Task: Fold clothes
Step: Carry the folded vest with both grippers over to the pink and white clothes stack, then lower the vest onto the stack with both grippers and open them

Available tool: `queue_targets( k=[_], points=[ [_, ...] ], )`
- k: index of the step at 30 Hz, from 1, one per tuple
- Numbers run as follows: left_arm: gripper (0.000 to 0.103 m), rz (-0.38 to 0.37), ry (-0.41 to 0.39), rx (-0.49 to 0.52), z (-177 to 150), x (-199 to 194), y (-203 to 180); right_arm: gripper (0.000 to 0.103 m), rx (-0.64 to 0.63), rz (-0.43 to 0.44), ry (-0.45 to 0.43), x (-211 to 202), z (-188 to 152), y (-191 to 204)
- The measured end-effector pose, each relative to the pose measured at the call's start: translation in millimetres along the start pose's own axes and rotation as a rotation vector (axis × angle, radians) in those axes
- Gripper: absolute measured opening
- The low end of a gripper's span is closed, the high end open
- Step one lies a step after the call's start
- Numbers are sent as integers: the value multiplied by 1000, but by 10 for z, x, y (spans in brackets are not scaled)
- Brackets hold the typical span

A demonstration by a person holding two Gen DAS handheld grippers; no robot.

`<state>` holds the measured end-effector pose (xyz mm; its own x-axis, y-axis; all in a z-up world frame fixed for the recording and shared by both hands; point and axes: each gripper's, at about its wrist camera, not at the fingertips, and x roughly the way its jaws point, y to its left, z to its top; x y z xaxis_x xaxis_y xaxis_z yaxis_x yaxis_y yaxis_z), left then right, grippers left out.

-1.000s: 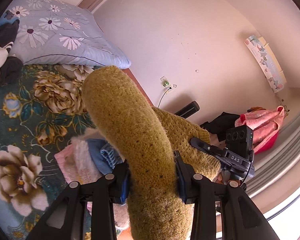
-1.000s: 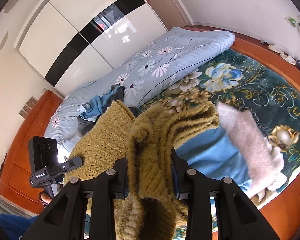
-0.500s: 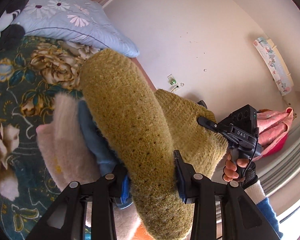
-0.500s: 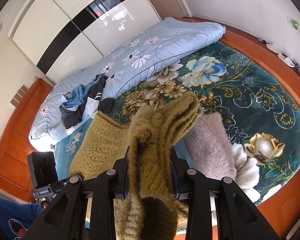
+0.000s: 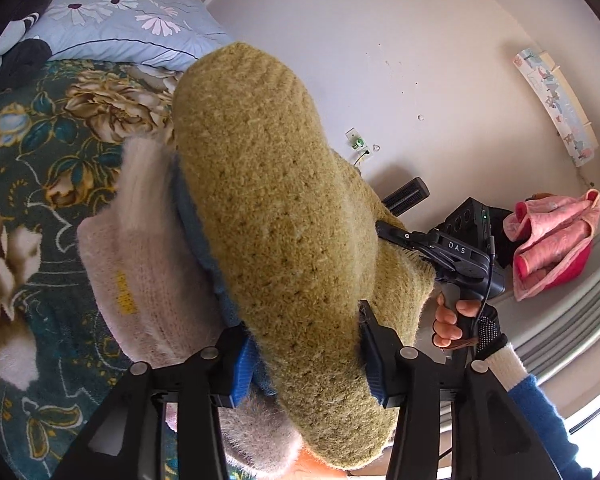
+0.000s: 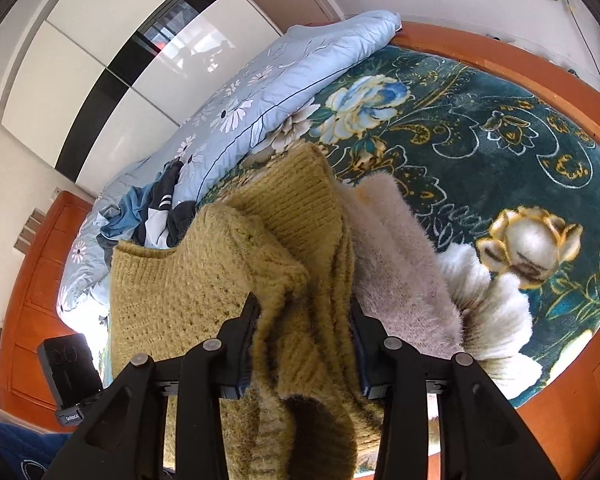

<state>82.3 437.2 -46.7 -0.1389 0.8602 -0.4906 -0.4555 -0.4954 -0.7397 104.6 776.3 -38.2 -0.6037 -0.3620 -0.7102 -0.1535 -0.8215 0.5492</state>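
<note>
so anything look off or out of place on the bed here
Nothing damaged or spilled. The one untidy spot is a loose heap of dark and blue clothes dumped unfolded on the light-blue quilt, apart from the folded pile beside the mustard sweater.

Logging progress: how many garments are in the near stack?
3: mustard sweater on top, blue garment under it, pink sweater lowest. More may be hidden beneath.

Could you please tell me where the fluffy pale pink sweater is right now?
The pale pink sweater lies folded on the floral bedspread, directly right of the mustard sweater in the right wrist view; the left wrist view shows it left of it.
</note>
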Motion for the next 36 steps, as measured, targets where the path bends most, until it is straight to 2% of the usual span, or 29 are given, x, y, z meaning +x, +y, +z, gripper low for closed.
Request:
queue_targets(
  k=[2, 4, 5, 8, 12, 14, 16, 20, 25, 29, 34, 36],
  points=[
    [51, 6, 11, -11, 42, -35, -16, 49, -8, -27, -1, -8, 0, 57],
    [56, 17, 16, -28, 97, -61, 10, 52, -21, -60, -3, -25, 11, 131],
    [59, 31, 15, -32, 115, -87, 27, 54, -28, -74, -3, -40, 12, 165],
    [61, 78, -10, -23, 163, -242, 25, 60, -50, -141, -19, -108, 29, 265],
    [61, 163, -58, 37, 327, -429, -44, 60, -43, -210, -73, -297, 26, 334],
    [61, 175, -65, 79, 428, -471, -140, 60, -24, -240, -112, -424, 9, 365],
    [61, 189, -74, 142, 483, -447, -297, 61, -7, -234, -143, -541, -28, 422],
    [64, 202, -71, 267, 601, -288, -590, 61, -61, -213, -164, -655, -203, 686],
    [65, 220, -11, 284, 608, -67, -563, 61, -203, -219, -96, -482, -557, 1022],
    [66, 223, 5, 279, 517, 21, -452, 61, -229, -261, -39, -295, -731, 904],
    [68, 236, 11, 305, 444, 87, -434, 61, -127, -229, -75, -232, -671, 624],
    [69, 252, 11, 331, 417, 120, -445, 61, -128, -239, -90, -188, -637, 629]
  ],
)
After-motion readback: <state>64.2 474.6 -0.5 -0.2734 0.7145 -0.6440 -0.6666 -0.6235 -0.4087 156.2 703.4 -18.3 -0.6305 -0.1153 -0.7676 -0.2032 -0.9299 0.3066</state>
